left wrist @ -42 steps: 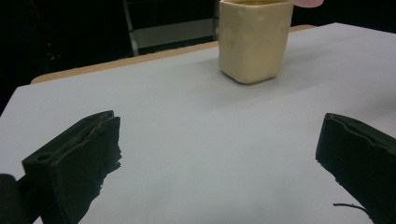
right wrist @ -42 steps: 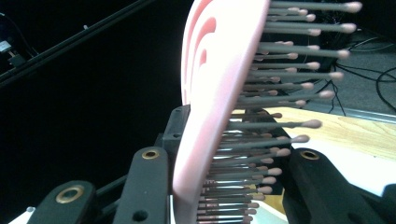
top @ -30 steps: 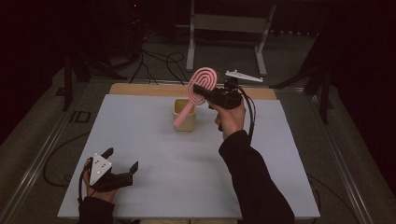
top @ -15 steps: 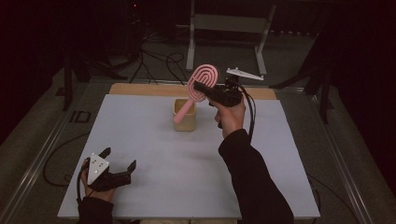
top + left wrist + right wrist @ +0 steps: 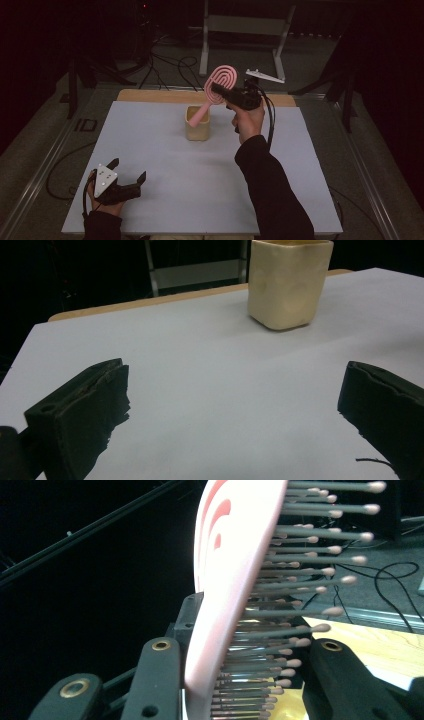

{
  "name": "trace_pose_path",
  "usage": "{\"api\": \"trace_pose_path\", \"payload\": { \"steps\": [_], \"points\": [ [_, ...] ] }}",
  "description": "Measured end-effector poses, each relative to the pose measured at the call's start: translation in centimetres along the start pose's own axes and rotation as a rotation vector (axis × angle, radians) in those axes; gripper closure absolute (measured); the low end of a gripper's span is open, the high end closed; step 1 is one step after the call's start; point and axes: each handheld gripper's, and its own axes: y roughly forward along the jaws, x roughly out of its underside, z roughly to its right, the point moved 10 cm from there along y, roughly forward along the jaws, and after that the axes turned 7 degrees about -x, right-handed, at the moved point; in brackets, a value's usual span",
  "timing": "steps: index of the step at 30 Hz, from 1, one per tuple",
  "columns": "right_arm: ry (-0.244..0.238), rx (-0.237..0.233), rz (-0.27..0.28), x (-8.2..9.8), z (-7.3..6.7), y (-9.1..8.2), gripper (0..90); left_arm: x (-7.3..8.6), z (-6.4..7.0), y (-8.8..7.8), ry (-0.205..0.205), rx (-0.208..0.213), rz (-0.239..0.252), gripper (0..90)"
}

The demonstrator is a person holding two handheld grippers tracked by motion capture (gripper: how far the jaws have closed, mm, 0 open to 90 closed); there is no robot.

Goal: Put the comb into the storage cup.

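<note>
Left hand-held gripper (image 5: pixel 129 181) sits low at the near-left corner of the tabletop (image 5: pixel 150 150), jaws spread wide w/ nothing between them, just bare white surface; in the left gripper view the cream cup (image 5: pixel 289 282) stands upright well ahead of it, towards the far edge. Mid-table, that cup (image 5: pixel 198 123) holds the handle end of the pink hairbrush (image 5: pixel 216 90), which leans up & to the right out of it. Right hand-held gripper (image 5: pixel 216 90), raised above the tabletop just right of the cup, is pinching the brush's oval head; in the right gripper view the jaws press on either side of the hairbrush (image 5: pixel 235 580), one on the pink back, the other against the bristles
</note>
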Motion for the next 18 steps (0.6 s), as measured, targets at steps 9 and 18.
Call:
{"api": "trace_pose_path", "payload": {
  "steps": [9, 18],
  "points": [
    [-0.002, 0.02, 0.007, -0.1, 1.0, 0.1, 63.7, 0.1, 0.1, 0.1, 0.002, 0.001, -0.005, 0.1],
    [0.01, 0.043, 0.018, -0.3, 1.7, 0.3, 63.6, 0.2, 0.4, 0.2, 0.01, 0.007, -0.008, 0.1]
  ]
}}
